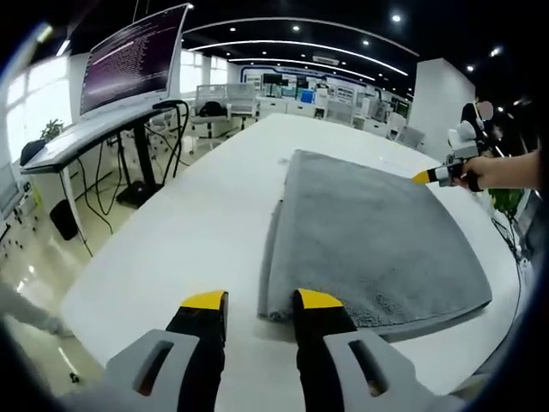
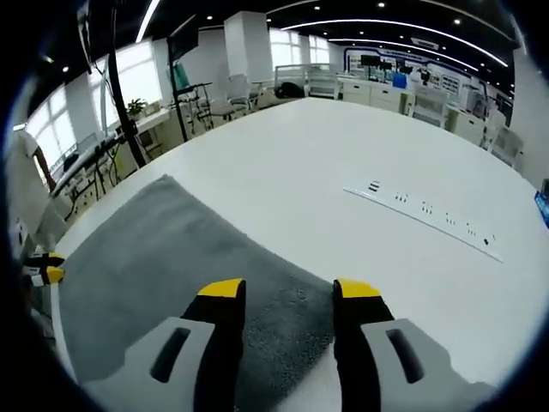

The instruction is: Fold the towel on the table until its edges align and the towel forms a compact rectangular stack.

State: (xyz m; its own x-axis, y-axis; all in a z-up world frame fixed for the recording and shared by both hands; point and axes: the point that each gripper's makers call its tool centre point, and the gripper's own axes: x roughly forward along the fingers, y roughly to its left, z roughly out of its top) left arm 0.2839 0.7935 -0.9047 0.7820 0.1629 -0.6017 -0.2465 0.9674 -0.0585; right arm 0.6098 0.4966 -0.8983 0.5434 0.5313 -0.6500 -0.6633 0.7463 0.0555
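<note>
Left gripper view: grey plush towel (image 1: 377, 240) folded rectangular on smooth white table (image 1: 197, 223); both grippers' fingers released.

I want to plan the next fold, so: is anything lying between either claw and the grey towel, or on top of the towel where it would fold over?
Nothing visible does. The left claw hangs open just short of the towel corner over bare table. The right claw is open above the towel's edge. The towel's top is bare; the power strip lies apart on the table.

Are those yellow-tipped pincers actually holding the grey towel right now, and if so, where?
Nothing is held. The left gripper hangs open at one corner of the grey towel, the right gripper open over another; neither has cloth pinched between its jaws.
</note>
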